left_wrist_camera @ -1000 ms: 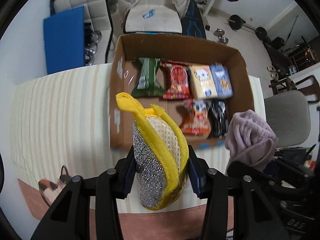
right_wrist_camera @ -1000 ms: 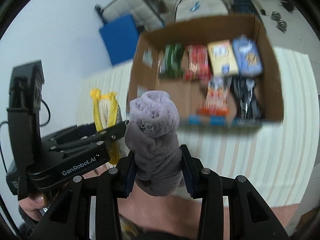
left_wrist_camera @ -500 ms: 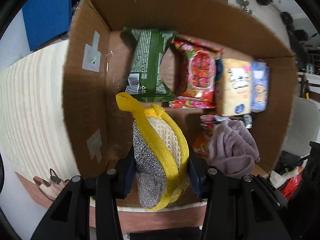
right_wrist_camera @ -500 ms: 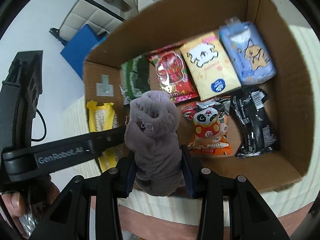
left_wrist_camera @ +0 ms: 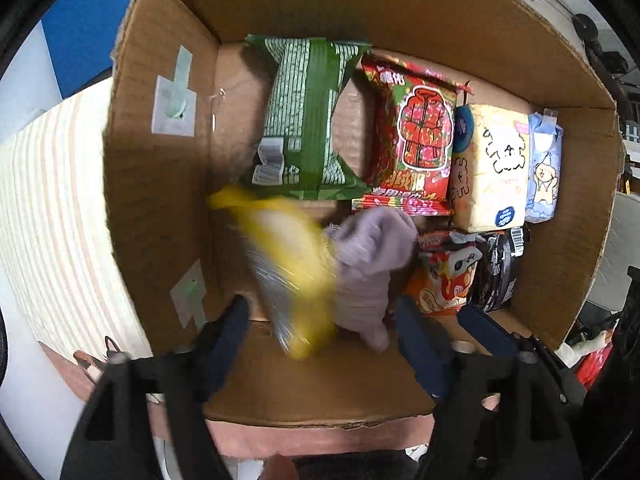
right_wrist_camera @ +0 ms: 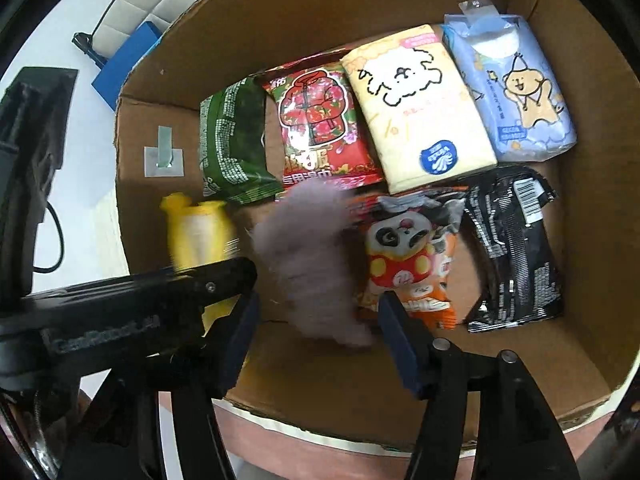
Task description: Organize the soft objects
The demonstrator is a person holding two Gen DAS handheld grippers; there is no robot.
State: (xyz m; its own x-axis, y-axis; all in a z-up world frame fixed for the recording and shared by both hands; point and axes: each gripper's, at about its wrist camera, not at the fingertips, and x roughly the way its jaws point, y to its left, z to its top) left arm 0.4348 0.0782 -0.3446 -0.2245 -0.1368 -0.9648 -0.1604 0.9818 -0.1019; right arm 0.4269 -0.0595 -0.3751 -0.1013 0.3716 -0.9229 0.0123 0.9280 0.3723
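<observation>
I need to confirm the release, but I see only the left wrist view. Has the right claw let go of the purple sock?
Observer: Yes. The right claw has just been opening; the purple sock is between its pads, and neither presses it.
Operator: Does the black packet's near end sit under that claw?
Observer: No. The black packet lies flat to its right, beside the panda snack bag, in the cardboard box.

Matt corrugated cardboard box (left_wrist_camera: 160, 200) holds glossy plastic packets (right_wrist_camera: 512, 248) and fuzzy cloth (right_wrist_camera: 308, 248).
</observation>
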